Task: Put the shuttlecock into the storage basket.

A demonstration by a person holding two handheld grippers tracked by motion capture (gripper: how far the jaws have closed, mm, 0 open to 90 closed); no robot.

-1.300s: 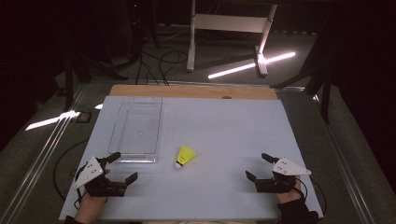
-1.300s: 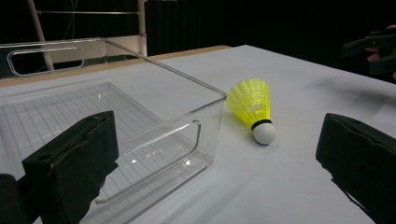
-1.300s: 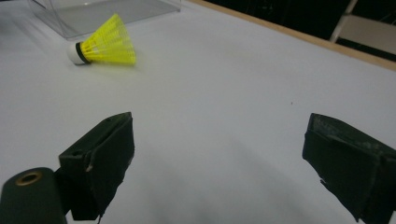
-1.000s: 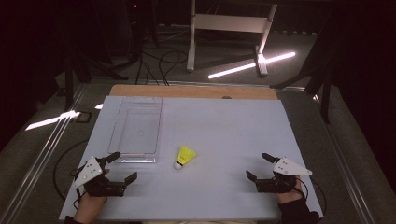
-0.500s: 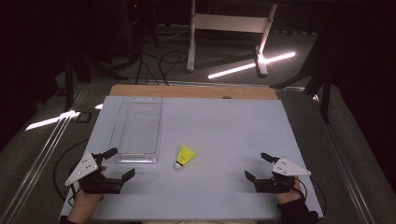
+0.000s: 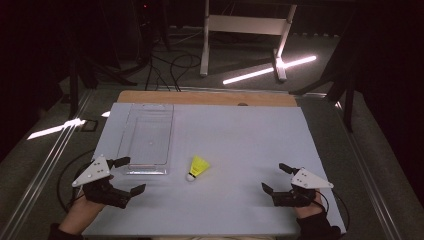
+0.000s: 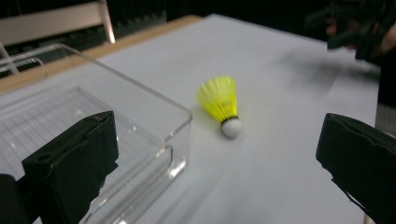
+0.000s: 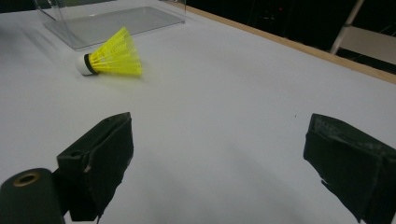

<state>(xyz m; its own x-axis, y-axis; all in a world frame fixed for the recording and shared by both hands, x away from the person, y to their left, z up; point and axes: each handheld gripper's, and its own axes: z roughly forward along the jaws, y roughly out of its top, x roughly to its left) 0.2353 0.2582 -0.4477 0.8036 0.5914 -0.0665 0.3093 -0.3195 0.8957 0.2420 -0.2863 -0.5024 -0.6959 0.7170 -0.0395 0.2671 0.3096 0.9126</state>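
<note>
We see a yellow shuttlecock lying on its side on the white table top, a little toward the near edge and left of the middle. Its skirt is a bright yellow ribbed cone, seemingly plastic, though the blur in the left gripper view keeps us from being sure. A thin dark band joins the skirt to a rounded white cork, and the cork points toward the person's side of the table while the skirt opens away from it.

Just to its left stands a clear plastic tray, a long shallow rectangle with low walls. The shuttlecock lies near the tray's near right corner, apart from it.

We find the left gripper low over the table at the near left, held in a hand, its jaws spread wide with nothing between them. One jaw reaches beside the tray's near wall. The right gripper sits at the near right, well apart from the shuttlecock, its jaws likewise wide apart and holding nothing.

A strip of bare wood edges the table's far side.
</note>
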